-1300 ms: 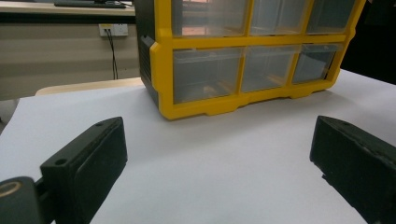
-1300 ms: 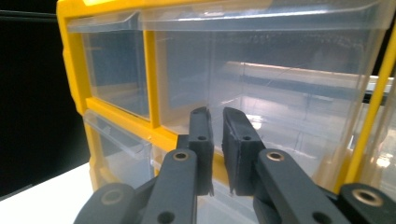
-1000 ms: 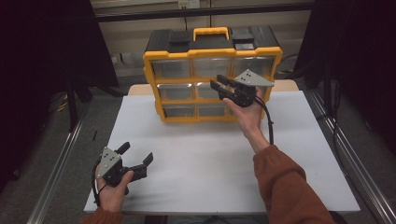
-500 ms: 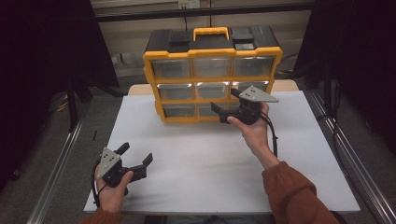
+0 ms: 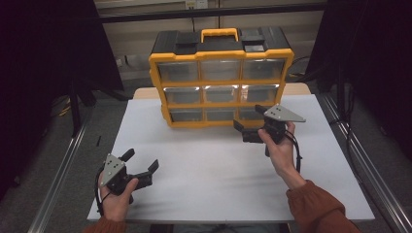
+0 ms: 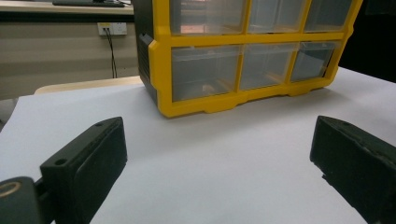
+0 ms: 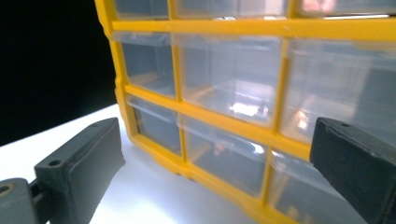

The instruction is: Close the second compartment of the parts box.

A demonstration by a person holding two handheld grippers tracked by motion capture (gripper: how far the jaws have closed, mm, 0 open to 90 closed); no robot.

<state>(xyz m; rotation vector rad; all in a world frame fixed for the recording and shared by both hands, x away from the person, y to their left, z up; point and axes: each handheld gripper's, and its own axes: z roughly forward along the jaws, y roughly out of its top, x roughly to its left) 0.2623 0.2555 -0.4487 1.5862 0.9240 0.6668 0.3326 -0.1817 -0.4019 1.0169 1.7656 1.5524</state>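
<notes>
A yellow and black organiser (image 5: 221, 80) with three rows of clear drawers stands at the back middle of the white table (image 5: 209, 174); its drawers look shut. My right gripper (image 5: 248, 120) hovers just in front of its lower right drawers. Its jaws have just been opening and stand wide with nothing between them. In the right gripper view the right gripper (image 7: 217, 140) faces the organiser (image 7: 224, 121) from close up. My left gripper (image 5: 142, 160) rests open near the table's front left, empty. From the left gripper view, the left gripper (image 6: 215, 140) looks toward the organiser (image 6: 233, 70) across bare table.
Metal rails (image 5: 60, 165) run along both sides of the table, with dark curtains beyond. A wall socket with a cable (image 6: 112, 29) sits behind the table. White tabletop lies open between the two grippers.
My right gripper has drawn back from the middle row of drawers, down and toward the person, and its jaws have opened wide. The left gripper has stayed put.
</notes>
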